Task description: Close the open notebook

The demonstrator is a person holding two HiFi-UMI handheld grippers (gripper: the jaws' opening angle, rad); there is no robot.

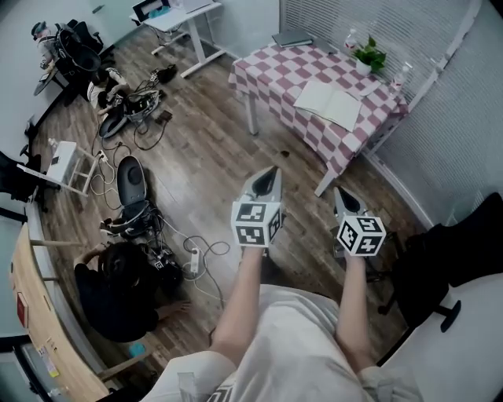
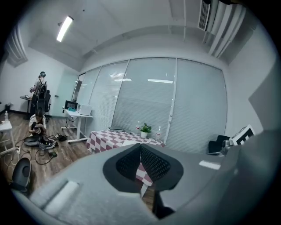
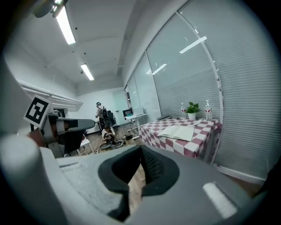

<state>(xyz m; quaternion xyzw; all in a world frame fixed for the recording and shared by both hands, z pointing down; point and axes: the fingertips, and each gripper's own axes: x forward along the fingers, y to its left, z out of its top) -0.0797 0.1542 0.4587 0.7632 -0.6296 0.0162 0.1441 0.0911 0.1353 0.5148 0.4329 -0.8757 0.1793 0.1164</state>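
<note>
Across a wood-floored office, well short of the table with its pink-and-white checked cloth, we hold two grippers out side by side, both aimed toward it. Our left gripper has its jaws pressed together with nothing between them; in the left gripper view its ribbed pads meet at the tips. Our right gripper is likewise closed and empty, its pads touching in the right gripper view.

We see the notebook lying open, pages up, near the table edge that faces us and toward the window-side corner. Neither gripper touches it.

A potted plant stands by the table's far edge, next to the blinds, and a clear bottle stands just beside it. A flat grey item rests at the far corner; we cannot tell whether it is a laptop or a folder.

On the floor to our left a person in black crouches among cables. A white desk stands by the far wall, and a black chair sits at our right.
</note>
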